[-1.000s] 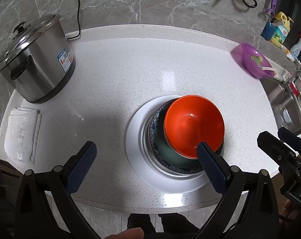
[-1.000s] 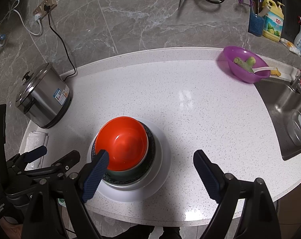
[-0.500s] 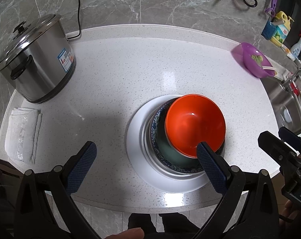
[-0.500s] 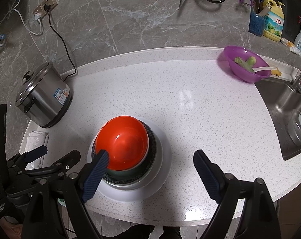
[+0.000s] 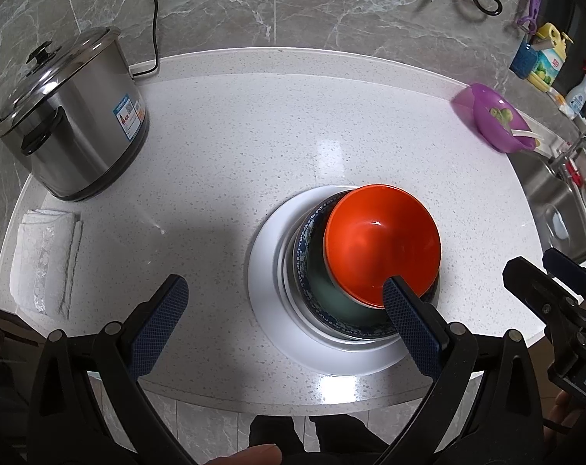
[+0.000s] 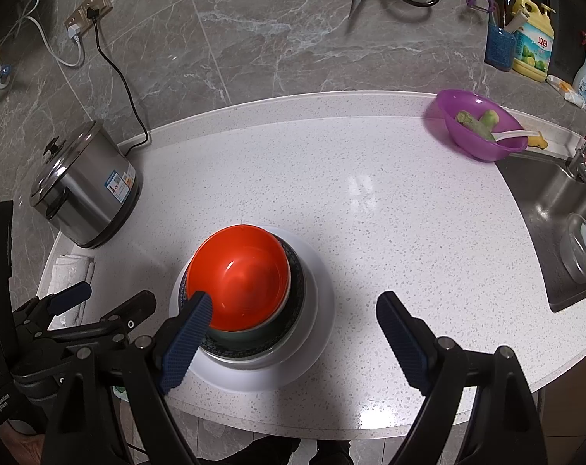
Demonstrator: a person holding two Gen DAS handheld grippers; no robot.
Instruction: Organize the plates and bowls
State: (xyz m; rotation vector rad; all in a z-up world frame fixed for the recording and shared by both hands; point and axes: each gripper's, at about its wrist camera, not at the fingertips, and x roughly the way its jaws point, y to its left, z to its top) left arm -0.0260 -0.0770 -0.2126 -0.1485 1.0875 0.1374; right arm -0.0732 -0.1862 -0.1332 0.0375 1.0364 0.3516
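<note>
On your left claw's housing [image 6: 0, 403] you can read "Data Acquisition System". Your right claw's body [image 5: 581, 378] shows "DA". The labels on the cooker [image 6: 116, 184] and yellow bottle [image 6: 533, 44] are too small to read.

One stack at the lower middle of the frame: one orange bowl [image 6: 240, 275], one blue-patterned bowl [image 6: 293, 294], one white plate [image 6: 316, 310]. One purple bowl [image 6: 478, 128] upper right, one steel cooker [image 6: 83, 190] left, one folded cloth [image 5: 47, 255].
</note>
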